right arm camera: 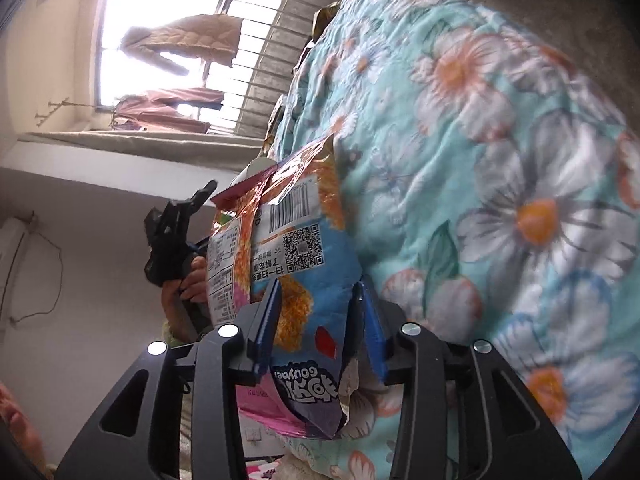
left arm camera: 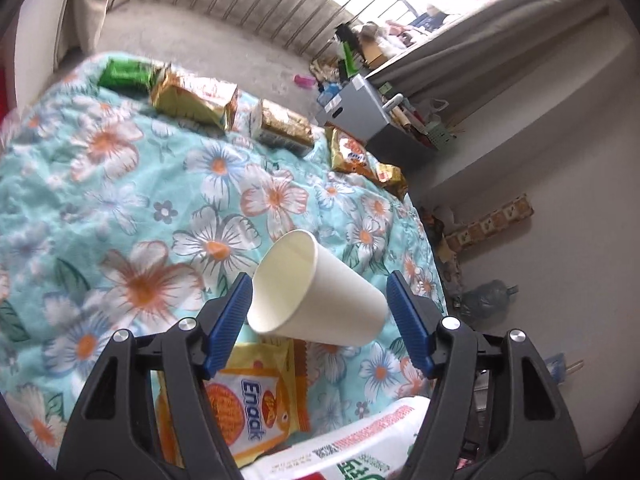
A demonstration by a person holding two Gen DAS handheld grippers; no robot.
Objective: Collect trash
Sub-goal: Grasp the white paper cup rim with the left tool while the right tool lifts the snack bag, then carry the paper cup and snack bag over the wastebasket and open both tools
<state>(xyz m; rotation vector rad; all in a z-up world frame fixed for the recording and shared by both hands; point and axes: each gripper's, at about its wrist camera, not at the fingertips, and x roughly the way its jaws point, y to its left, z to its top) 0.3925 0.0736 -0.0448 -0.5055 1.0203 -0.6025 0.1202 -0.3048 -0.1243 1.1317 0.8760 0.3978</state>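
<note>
A white paper cup point(left arm camera: 316, 290) lies on its side on the floral blanket point(left arm camera: 120, 208), between the blue pads of my left gripper point(left arm camera: 320, 300). The jaws are open and stand a little clear of the cup on both sides. My right gripper point(right arm camera: 320, 316) is shut on a blue and pink snack bag point(right arm camera: 296, 280) and holds it beside the blanket point(right arm camera: 500, 200). The other gripper point(right arm camera: 172, 240), in a hand, shows behind the bag in the right wrist view.
A yellow Enaak wrapper point(left arm camera: 248, 404) and a white packet point(left arm camera: 360, 444) lie near my left gripper. Green point(left arm camera: 126, 74), gold point(left arm camera: 196, 96), brown point(left arm camera: 284, 126) and orange point(left arm camera: 352, 152) snack packs line the blanket's far edge. A grey box point(left arm camera: 360, 106) and clutter stand on the floor.
</note>
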